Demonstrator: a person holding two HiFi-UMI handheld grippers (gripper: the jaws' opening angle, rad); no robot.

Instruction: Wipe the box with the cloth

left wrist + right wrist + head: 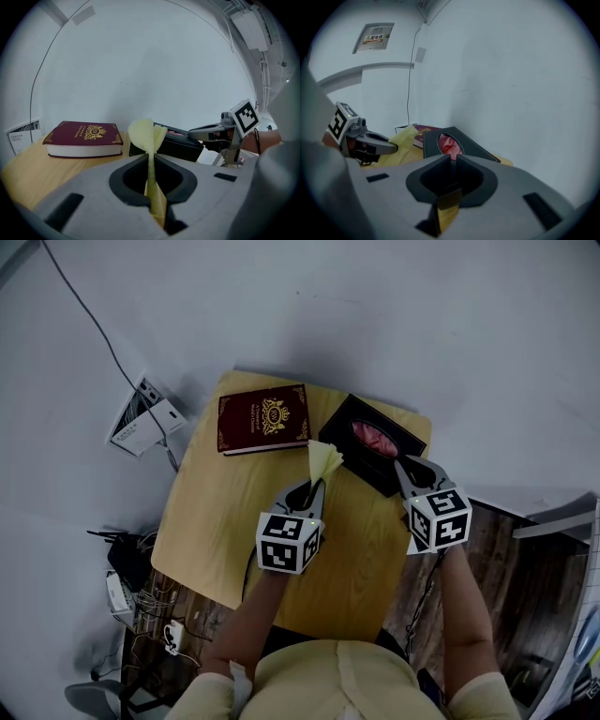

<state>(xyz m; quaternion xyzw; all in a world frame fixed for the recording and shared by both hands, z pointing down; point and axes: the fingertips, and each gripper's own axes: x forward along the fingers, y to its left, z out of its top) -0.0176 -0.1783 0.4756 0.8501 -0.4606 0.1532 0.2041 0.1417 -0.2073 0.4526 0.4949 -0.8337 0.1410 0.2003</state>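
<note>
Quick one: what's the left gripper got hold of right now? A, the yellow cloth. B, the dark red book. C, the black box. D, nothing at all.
A: in the left gripper view, the left gripper has its jaws pinched shut on the yellow cloth, which fans out above them.

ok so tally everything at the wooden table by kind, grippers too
black box: 1
maroon book: 1
yellow cloth: 1, pinched in the left gripper's jaws
grippers: 2, the left gripper and the right gripper
total: 5
</note>
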